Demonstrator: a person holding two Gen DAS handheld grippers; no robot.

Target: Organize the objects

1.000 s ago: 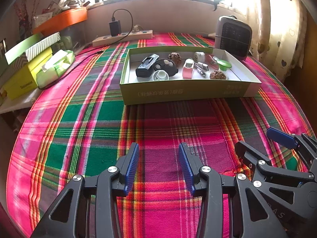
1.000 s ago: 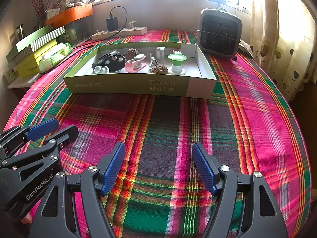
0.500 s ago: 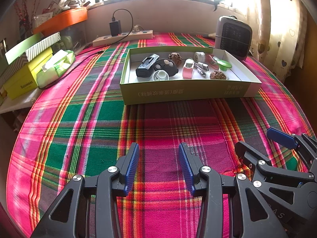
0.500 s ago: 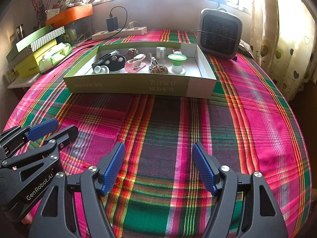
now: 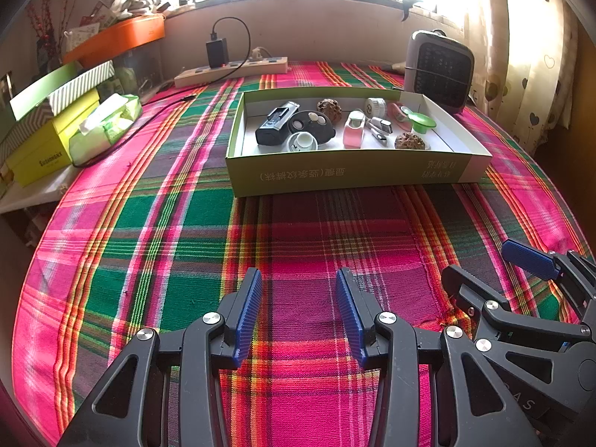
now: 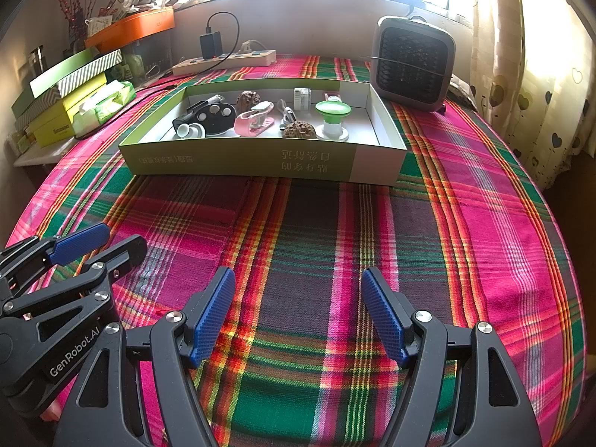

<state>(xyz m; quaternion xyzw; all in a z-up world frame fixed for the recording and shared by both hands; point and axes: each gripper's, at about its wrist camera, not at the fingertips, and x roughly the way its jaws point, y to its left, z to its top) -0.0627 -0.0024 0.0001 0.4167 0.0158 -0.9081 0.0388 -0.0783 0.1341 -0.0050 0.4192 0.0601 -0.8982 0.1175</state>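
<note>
nothing has changed: both grippers wait, empty.
left gripper (image 5: 298,298) and right gripper (image 6: 298,298) stay parted; tray (image 5: 346,175) at twelve o'clock looks already filled.

"GenRobot.AI" in white on the black body of the left gripper (image 6: 95,246), seen from the right wrist view. Letters "A S" show on the right gripper (image 5: 488,264) body, rest cut off. Green box (image 6: 238,156) front wall has upside-down Chinese print, not readable. Yellow box (image 5: 44,149) carries small dark lettering, too blurred to read.
</note>
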